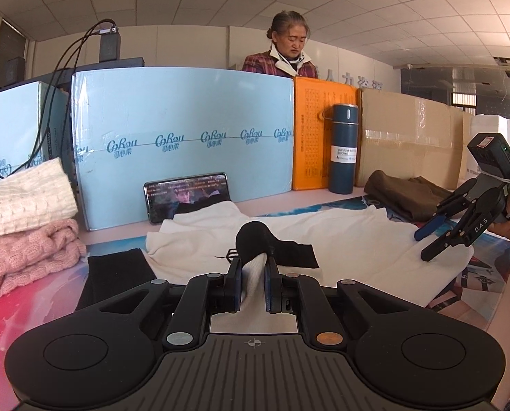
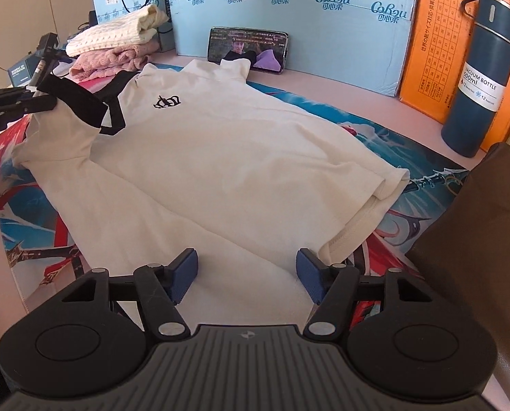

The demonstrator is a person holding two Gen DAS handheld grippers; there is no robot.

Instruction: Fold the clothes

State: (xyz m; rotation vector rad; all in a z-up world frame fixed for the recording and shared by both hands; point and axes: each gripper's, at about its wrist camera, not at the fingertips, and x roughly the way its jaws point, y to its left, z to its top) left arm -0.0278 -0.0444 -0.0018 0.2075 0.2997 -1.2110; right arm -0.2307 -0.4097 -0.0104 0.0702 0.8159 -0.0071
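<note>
A white shirt [image 2: 227, 157] with black sleeve cuffs and a small black crown logo lies spread on a printed mat [image 2: 426, 185]. It also shows in the left wrist view [image 1: 340, 239]. My left gripper [image 1: 253, 275] is shut on the shirt's left sleeve near its black cuff [image 1: 265, 239] and holds it lifted off the mat; it shows at the left edge of the right wrist view [image 2: 39, 104]. My right gripper [image 2: 247, 274] is open and empty, low over the shirt's hem. It also appears in the left wrist view [image 1: 426, 243].
Folded cream [image 2: 117, 30] and pink [image 2: 107, 60] knits are stacked at the far left. A phone [image 2: 248, 49] leans on blue boxes [image 2: 289, 10]. A blue vacuum bottle [image 2: 477, 78] and orange box [image 2: 436, 34] stand right. A brown garment [image 2: 477, 239] lies right.
</note>
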